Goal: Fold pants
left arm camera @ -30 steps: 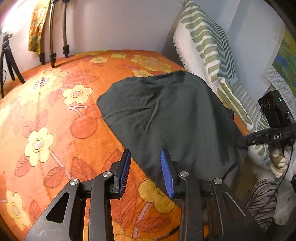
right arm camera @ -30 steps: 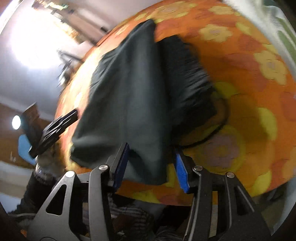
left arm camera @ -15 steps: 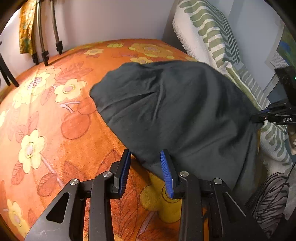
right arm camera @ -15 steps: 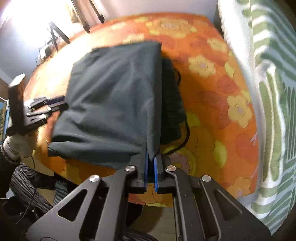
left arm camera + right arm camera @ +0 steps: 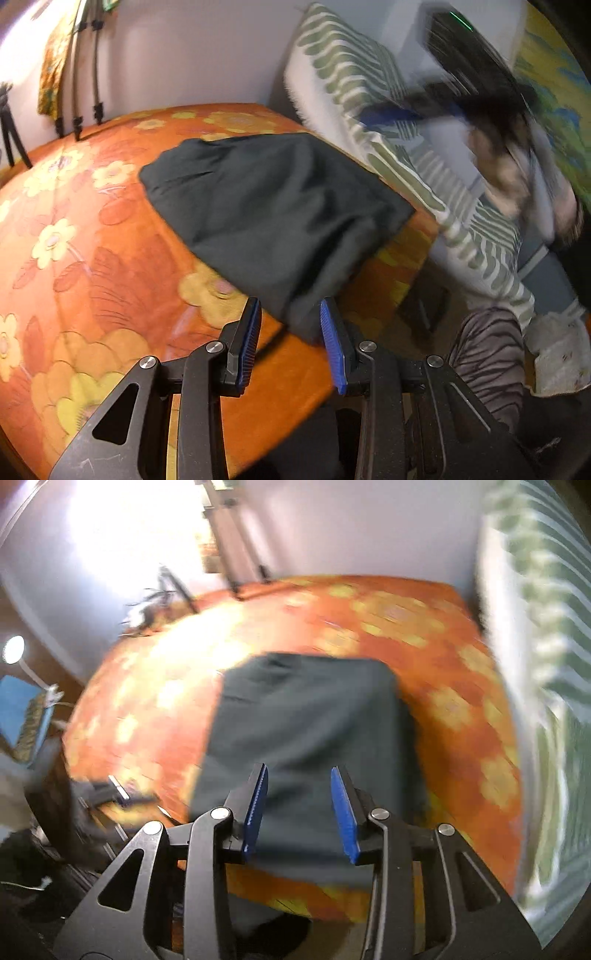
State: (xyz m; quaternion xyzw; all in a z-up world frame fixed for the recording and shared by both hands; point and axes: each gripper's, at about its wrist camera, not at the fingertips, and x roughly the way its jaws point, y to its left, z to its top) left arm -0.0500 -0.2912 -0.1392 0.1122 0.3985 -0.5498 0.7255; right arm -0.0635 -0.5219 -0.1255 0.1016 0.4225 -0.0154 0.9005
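The folded dark pants (image 5: 310,734) lie lengthwise on the bed (image 5: 461,709) straight ahead of the right gripper (image 5: 301,805), whose fingers have just been opening and hold nothing; the left gripper (image 5: 291,343), part-open and empty, straddles the near corner.

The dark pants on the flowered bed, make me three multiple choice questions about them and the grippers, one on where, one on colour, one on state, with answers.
1. Where do the pants lie?
A. On the orange flowered bedspread
B. On the striped pillow
C. On the floor

2. What colour are the pads on the gripper fingers?
A. Red
B. Blue
C. White

3. How does the right gripper stand?
A. Shut on the pants
B. Shut on the pillow
C. Open, nothing pinched

Answers:
1 A, the folded dark cloth rests flat on the bedspread near its edge.
2 B, both wrist views show blue ribbed pads.
3 C, its jaws have just been opening and stand apart above the cloth; the left gripper is open too.
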